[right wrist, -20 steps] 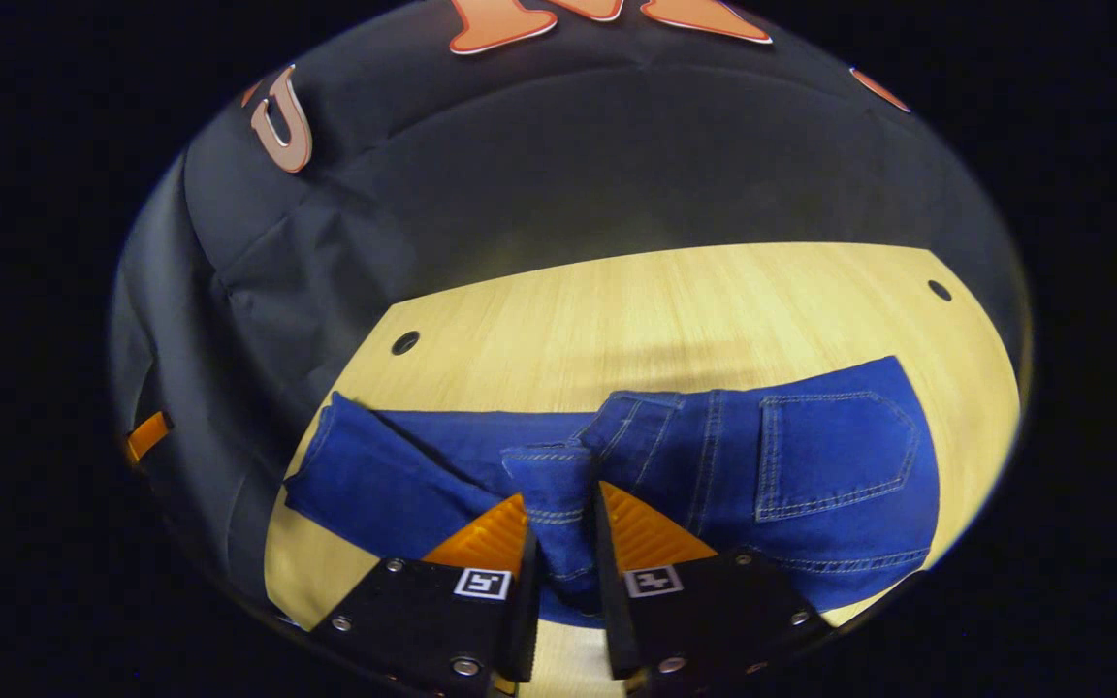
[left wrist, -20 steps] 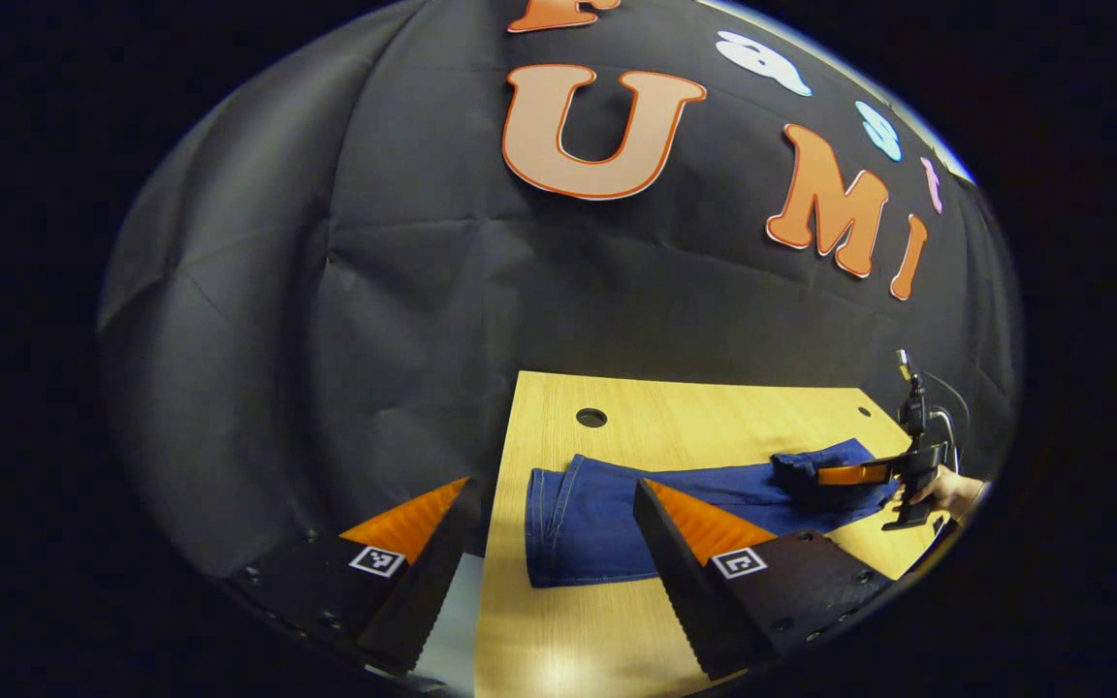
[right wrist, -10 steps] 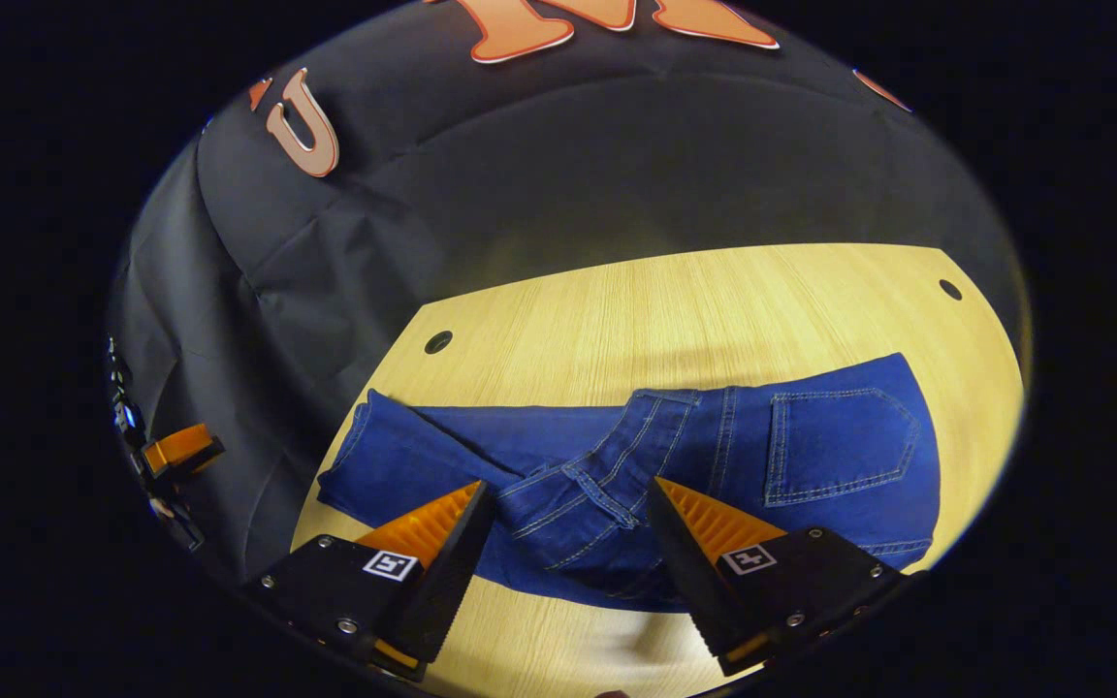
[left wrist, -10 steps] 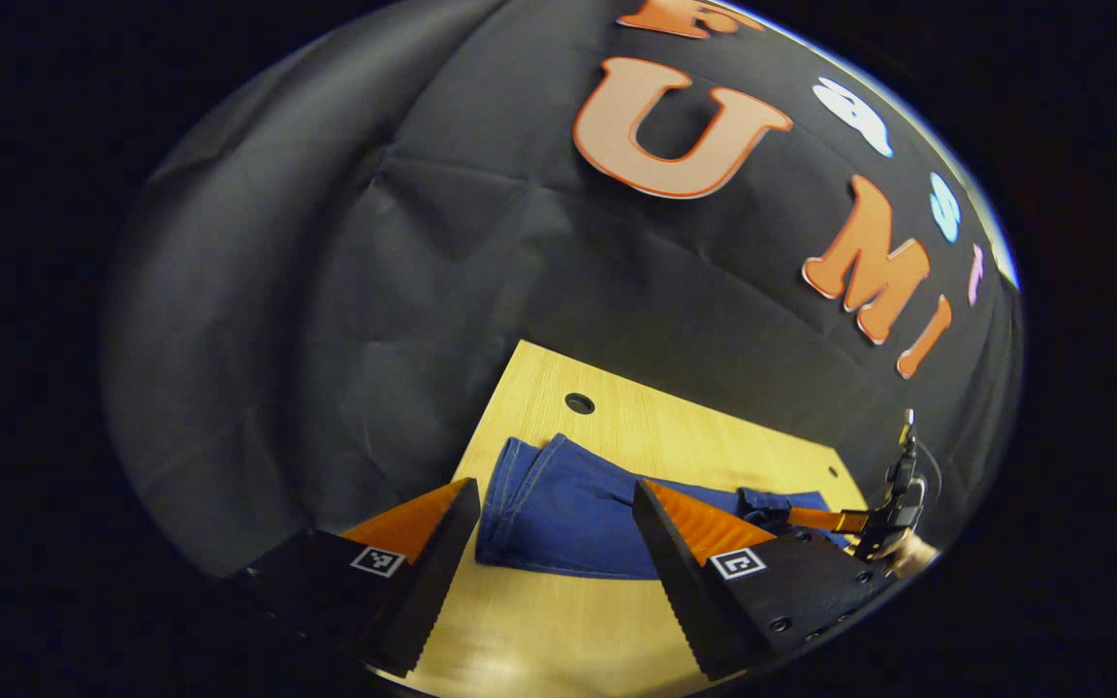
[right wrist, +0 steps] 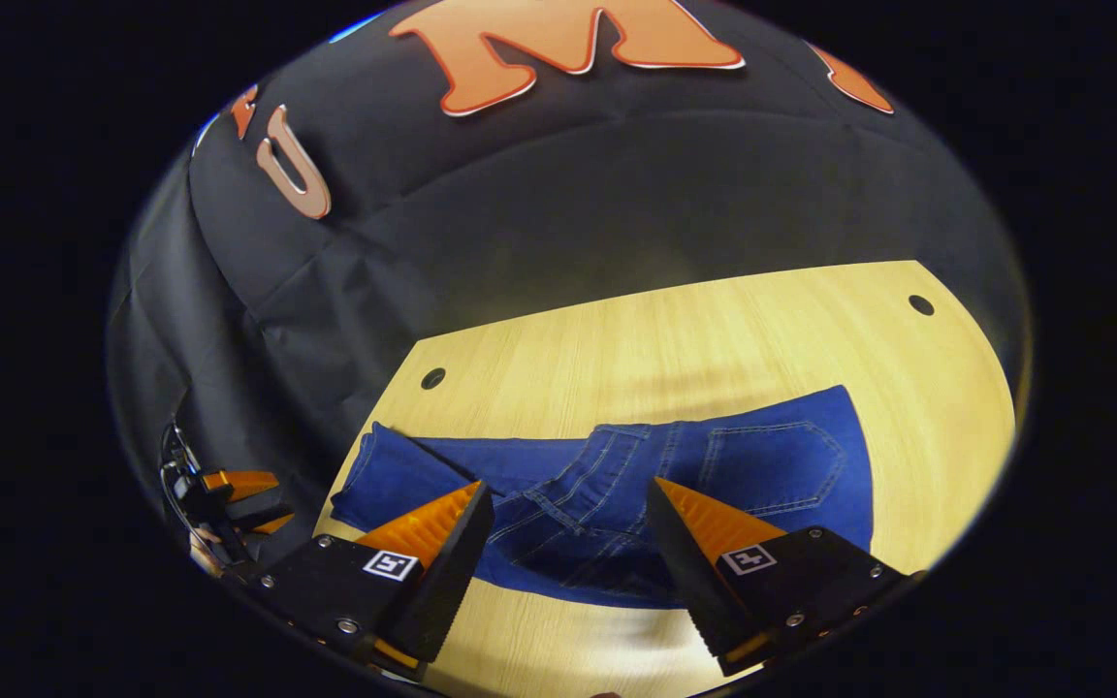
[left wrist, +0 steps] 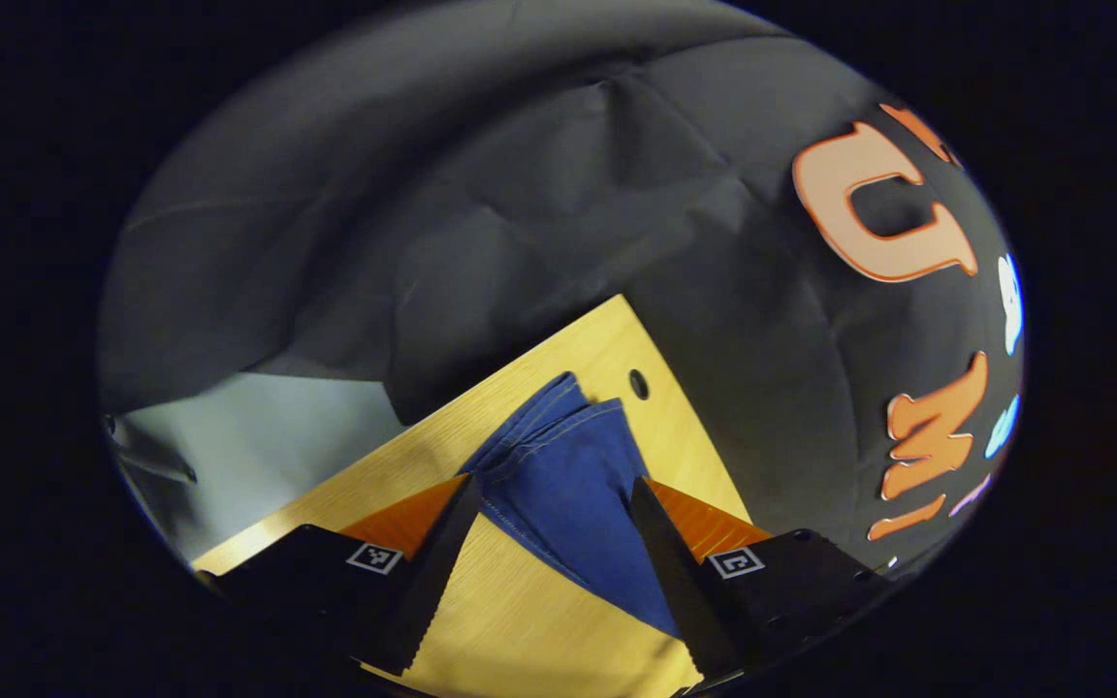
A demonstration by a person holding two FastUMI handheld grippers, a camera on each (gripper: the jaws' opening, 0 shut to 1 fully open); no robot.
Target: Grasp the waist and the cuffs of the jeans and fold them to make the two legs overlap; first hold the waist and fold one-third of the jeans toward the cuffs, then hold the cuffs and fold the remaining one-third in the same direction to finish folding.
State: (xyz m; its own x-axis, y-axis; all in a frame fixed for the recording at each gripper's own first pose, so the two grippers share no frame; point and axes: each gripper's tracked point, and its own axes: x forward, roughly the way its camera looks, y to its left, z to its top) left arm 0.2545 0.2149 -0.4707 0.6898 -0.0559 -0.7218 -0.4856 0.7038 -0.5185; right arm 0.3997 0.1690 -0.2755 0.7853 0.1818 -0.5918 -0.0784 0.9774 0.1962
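Note:
Blue jeans (right wrist: 617, 475) lie along the wooden table (right wrist: 714, 330), legs overlapped, with the waist part and its back pocket folded over toward the cuffs. My right gripper (right wrist: 566, 504) hovers open just above the folded waist edge, touching nothing. The cuffs (right wrist: 379, 465) lie at the left end in the right gripper view. In the left gripper view the cuff end (left wrist: 558, 427) points toward a table corner, and my left gripper (left wrist: 554, 494) stands open over the leg fabric. That left gripper (right wrist: 229, 490) also appears far left in the right gripper view, beside the table's end.
The black cloth wall rises close behind the table. Round holes (right wrist: 432, 377) (right wrist: 921, 304) mark the table's far corners. Bare wood lies beyond the jeans. Past the table's edge, pale floor (left wrist: 258, 427) appears in the left gripper view.
My right gripper has let go of the waist, opened and drawn back; the waist now lies folded on the legs. My left gripper has swung round toward the cuff end and closer to it.

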